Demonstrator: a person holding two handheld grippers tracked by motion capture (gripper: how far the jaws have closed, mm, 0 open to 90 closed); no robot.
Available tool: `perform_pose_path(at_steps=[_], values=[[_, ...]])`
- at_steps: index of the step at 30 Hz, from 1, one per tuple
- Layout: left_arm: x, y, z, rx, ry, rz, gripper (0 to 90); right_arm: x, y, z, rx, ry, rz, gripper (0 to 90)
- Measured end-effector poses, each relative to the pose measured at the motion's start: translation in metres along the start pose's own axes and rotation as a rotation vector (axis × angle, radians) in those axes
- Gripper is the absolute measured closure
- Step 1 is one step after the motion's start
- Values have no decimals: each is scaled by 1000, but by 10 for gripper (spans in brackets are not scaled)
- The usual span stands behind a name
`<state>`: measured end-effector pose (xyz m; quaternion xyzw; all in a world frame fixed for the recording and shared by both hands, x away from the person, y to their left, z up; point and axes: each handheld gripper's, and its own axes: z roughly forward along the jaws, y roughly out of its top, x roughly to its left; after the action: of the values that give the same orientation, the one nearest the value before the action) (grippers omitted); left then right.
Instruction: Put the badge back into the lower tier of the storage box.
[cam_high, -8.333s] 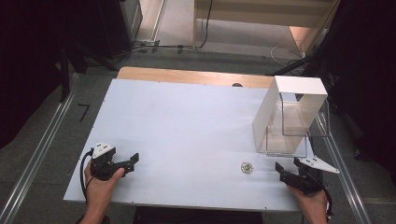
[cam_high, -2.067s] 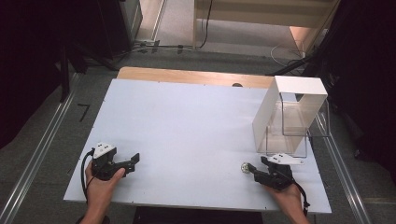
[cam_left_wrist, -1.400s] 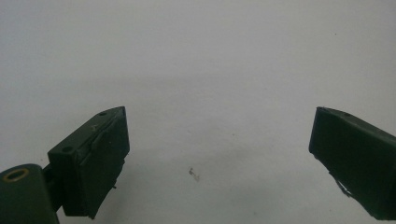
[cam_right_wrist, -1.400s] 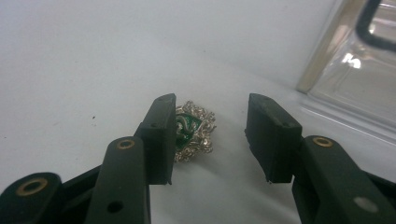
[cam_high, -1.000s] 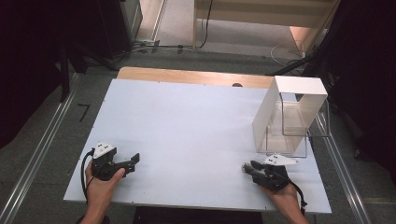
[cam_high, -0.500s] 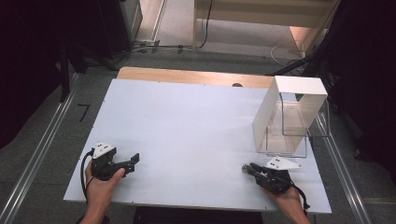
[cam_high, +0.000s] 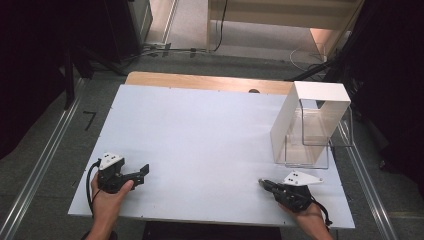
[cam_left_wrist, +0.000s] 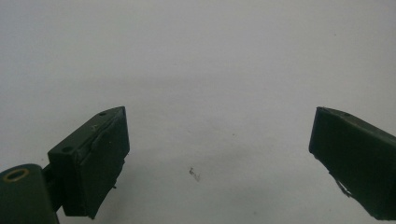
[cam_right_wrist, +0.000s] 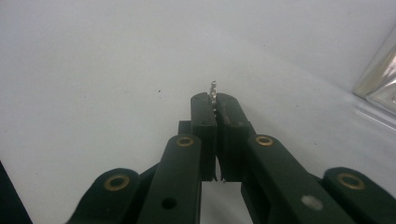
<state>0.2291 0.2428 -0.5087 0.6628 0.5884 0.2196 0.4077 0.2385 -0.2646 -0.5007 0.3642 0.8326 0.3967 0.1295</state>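
the right gripper (cam_right_wrist: 215, 100) is seen with its jaws just closed, clamped on what appears to be a small metal ring (cam_right_wrist: 213, 88), whose tip pokes out past the pads. it is held low over the white table (cam_high: 210, 135), near the right front corner.

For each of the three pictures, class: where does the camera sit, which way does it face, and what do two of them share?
High view: above the person's side, facing forward and down on the table; both hands show, each with a gripper.
Left gripper view: on the left gripper, along open jaws at bare table.
Right gripper view: on the right gripper, jaws shut on a small metal piece.
Shared: clear box.
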Motion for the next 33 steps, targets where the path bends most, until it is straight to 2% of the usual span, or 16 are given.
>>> perform_pose_path(at_steps=[5, 10, 33], values=[[0, 0, 0, -1, 2, -1, 53, -1, 0, -1, -2, 11, 9, 846], [0, 0, 0, -2, 1, 0, 53, -2, 0, -6, -26, 2, 18, 846], [0, 0, 0, -2, 0, 0, 53, -4, 3, -16, -67, -18, 55, 846]])
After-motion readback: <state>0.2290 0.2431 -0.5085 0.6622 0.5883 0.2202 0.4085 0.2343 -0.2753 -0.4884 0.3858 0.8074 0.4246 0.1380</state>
